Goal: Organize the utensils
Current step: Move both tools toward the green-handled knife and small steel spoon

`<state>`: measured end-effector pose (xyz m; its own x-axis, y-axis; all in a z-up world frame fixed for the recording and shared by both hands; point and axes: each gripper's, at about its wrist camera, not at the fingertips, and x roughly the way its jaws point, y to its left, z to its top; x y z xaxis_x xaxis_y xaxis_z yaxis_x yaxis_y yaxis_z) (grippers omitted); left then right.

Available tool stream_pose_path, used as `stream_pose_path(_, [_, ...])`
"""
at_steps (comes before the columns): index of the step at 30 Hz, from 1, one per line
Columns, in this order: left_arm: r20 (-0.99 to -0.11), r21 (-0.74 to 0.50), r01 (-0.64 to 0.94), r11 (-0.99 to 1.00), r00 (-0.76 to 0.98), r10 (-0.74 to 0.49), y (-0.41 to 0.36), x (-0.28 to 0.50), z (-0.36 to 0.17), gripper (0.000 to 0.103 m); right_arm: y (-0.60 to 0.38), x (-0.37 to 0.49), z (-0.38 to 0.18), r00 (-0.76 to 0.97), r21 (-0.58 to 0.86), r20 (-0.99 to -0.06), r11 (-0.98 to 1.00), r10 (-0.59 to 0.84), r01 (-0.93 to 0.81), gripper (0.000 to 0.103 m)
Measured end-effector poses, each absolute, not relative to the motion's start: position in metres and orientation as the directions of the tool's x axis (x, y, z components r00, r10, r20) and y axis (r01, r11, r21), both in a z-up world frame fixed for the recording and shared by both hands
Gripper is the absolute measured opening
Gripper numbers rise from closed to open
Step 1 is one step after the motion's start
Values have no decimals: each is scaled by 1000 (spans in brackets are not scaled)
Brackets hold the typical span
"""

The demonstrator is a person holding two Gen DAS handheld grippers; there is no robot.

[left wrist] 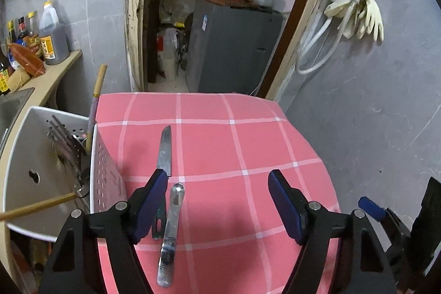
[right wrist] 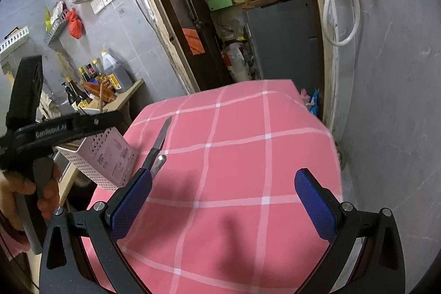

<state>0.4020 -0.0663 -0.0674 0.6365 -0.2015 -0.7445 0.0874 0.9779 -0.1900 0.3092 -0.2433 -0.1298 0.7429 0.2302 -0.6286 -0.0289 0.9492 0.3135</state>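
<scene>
on checked pink cloth (left wrist: 248, 145): slim steel knife (left wrist: 164, 150), flat spoon (left wrist: 172, 225).

A pink checked cloth (left wrist: 248, 134) covers the desk. Sauce bottles (left wrist: 41, 37) crowd the counter on the left. Through the doorway stands a grey cabinet (left wrist: 234, 46), and pale rubber gloves (left wrist: 361, 15) hang beside a white hose (left wrist: 317, 46).

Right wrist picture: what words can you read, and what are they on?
"GenRobot.AI": on the black left gripper, last letters unsure.
Utensil basket: printed label, too small to read.
Sauce bottles: labels too blurred to read.
</scene>
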Motion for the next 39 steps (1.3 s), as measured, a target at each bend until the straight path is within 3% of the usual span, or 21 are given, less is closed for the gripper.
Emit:
stream_pose_path(7, [-739,-212,95,973,636,-223,-62,405,-67,74,-237,314,-136,734,317,-644,948,217,-2,102])
stream_pose_path(20, [-646,-279,160,947,698,-308,-62,358,-72,77,-265,317,-138,721,256,-667,967,189,-16,102])
stream_pose_path(39, [-672,-297,-34,954,718,-183,-14,304,-121,77,-238,335,-163,673,241,-706,968,221,-66,102])
